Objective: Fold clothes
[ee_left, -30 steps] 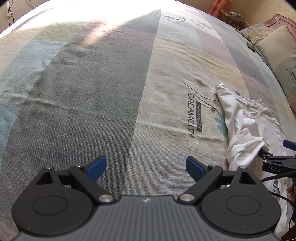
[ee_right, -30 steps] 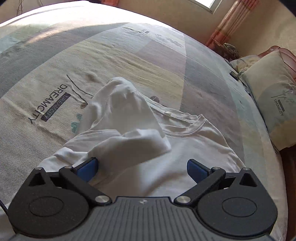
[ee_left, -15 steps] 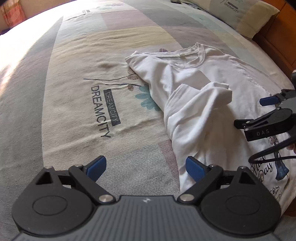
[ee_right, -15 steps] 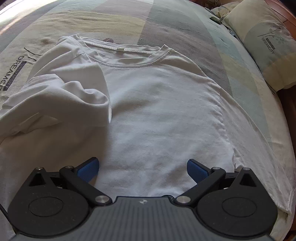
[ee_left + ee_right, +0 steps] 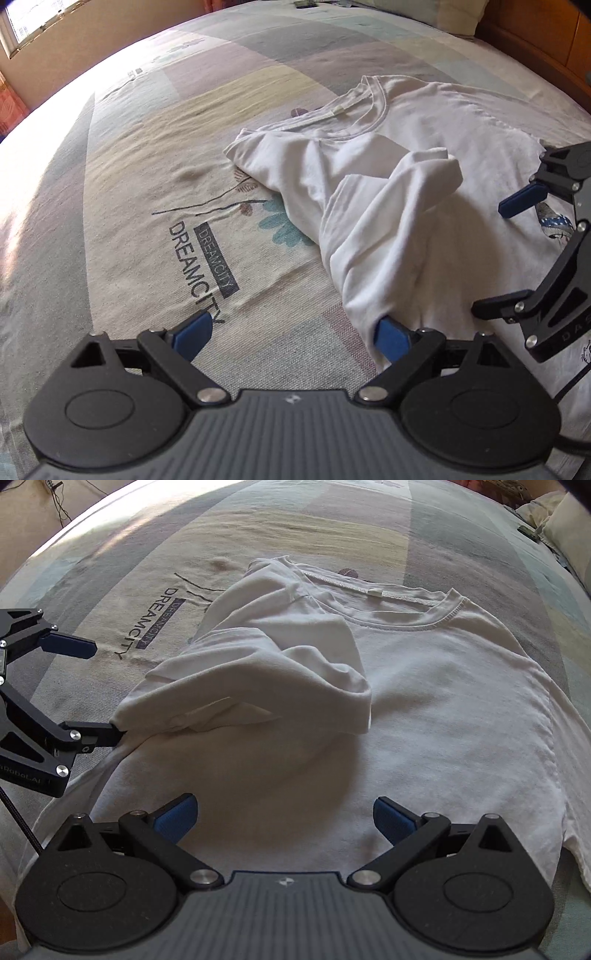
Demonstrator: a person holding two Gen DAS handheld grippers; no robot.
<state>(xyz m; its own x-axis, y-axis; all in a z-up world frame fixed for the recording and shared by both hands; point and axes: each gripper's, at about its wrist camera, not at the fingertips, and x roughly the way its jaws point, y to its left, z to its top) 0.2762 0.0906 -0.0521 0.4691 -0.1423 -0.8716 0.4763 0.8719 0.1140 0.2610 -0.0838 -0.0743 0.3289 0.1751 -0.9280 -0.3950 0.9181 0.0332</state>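
1. Across the bed point(image 5: 122, 177), on its patchwork cover point(image 5: 332, 528) printed with the word DREAMCITY point(image 5: 199, 269), a white T-shirt point(image 5: 424, 701) lies spread with its collar point(image 5: 406, 613) toward the far side.
2. One sleeve point(image 5: 399, 206) is flopped over onto the chest of the shirt, making a rumpled hump; the rest of the body lies fairly flat.
3. My left tongs point(image 5: 291, 334) are released, blue pads wide apart, low over the bed at the shirt's side edge.
4. Its one pad point(image 5: 391, 339) touches the fold of cloth beside the bunched sleeve, while the other pad sits over bare cover near the lettering.
5. From the right wrist view, the left tongs point(image 5: 79, 690) show the same thing: one finger tip is pressed against the shirt's edge, the other is held clear above the cover.
6. My right tongs point(image 5: 284, 819) are also released, pads spread, hovering over the lower middle of the shirt with nothing between them.
7. From the left wrist view the right tongs point(image 5: 506, 254) sit over a small printed picture point(image 5: 554, 221) on the shirt front, partly hidden by them.
8. At the head of the bed a pillow point(image 5: 569, 528) rests beside a wooden frame point(image 5: 535, 37).
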